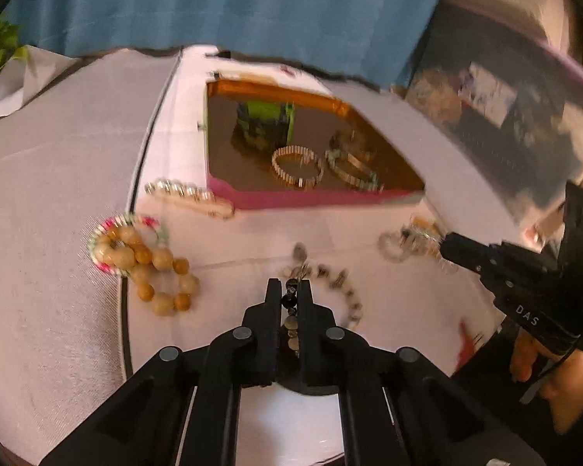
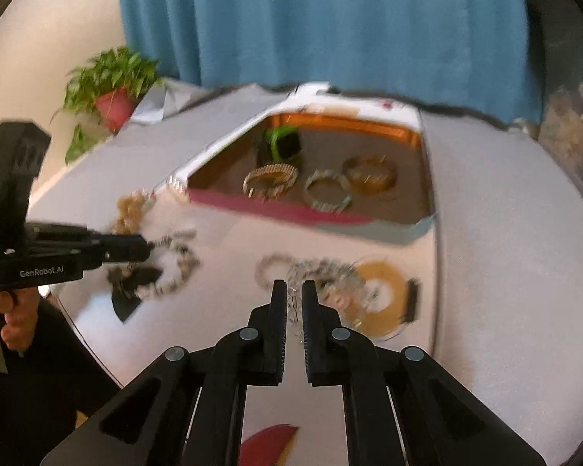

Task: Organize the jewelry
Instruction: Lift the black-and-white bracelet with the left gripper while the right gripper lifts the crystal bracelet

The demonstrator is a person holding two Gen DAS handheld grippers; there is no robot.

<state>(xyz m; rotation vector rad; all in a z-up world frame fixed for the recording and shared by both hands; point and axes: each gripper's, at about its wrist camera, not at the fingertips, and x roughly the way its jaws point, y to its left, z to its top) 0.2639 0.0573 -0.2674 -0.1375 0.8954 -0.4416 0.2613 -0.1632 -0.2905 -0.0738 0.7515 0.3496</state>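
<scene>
So we've got both grippers down on the white mat (image 1: 252, 233) at once, each on its own piece, which makes sense: two hands, two pickups, one trip to the box.

Our left gripper (image 1: 290, 291) has its jaws pinched nearly together on the dark beaded strand (image 1: 291, 303), and we can see beads stacked in the slit between the fingers. The rest of that strand curls off to the right on the mat, so we're holding it by one end, probably so it'll trail out instead of bunching up.

Our right gripper (image 2: 291, 291) is also closed down, with a clear crystal bracelet (image 2: 322, 275) caught between the tips. It's blurry, so we can't say how firm the bite is. That bracelet sits tangled against a gold bangle (image 2: 381, 291), so grabbing the near edge looks like a way to peel it free without dragging its neighbour.

The tray (image 1: 311, 196) with the pink front wall sits just beyond, open side toward us. It already holds a gold bracelet (image 1: 297, 169), a couple more bangles beside it, and a green-and-black block (image 1: 264, 124) at the back.

Still loose on the mat: the chunky wooden bead bracelet (image 1: 155, 272), lying over a pink-and-green ring (image 1: 109, 237), and a pearl strand (image 1: 190, 196) right by the tray's corner.
</scene>
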